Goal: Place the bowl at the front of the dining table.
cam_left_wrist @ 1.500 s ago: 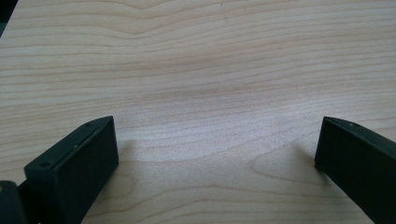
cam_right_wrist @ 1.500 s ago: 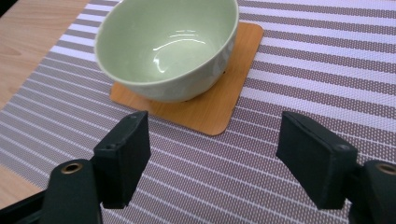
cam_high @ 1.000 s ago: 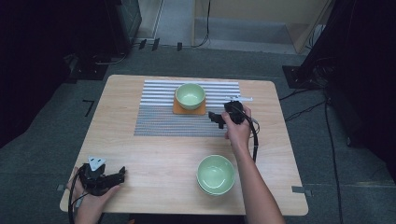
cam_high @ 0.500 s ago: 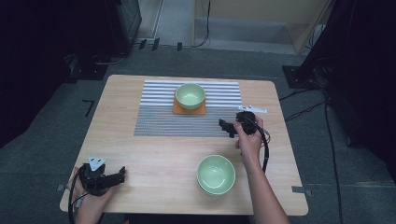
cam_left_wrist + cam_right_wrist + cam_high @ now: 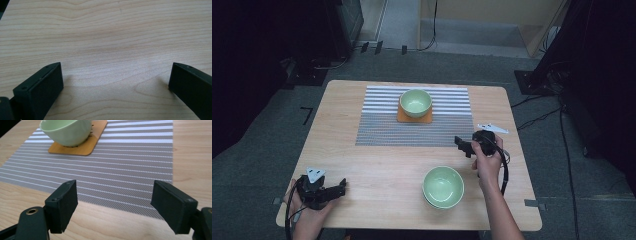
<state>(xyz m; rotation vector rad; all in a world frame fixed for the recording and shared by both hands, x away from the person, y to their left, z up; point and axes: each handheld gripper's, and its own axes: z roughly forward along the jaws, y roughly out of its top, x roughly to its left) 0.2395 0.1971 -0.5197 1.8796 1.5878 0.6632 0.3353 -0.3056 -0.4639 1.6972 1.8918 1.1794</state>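
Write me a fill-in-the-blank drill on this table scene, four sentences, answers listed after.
1. The far bowl sits on an orange ____.
2. The coaster lies on a ____ mat.
3. The right claw has ____ jaws with nothing between them.
4. The near bowl rests on the bare ____.

Missing words: coaster; striped; open; table

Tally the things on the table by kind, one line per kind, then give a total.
Green bowls: 2, one on the coaster, one near the front edge
Orange coaster: 1
Striped placemat: 1
Total: 4
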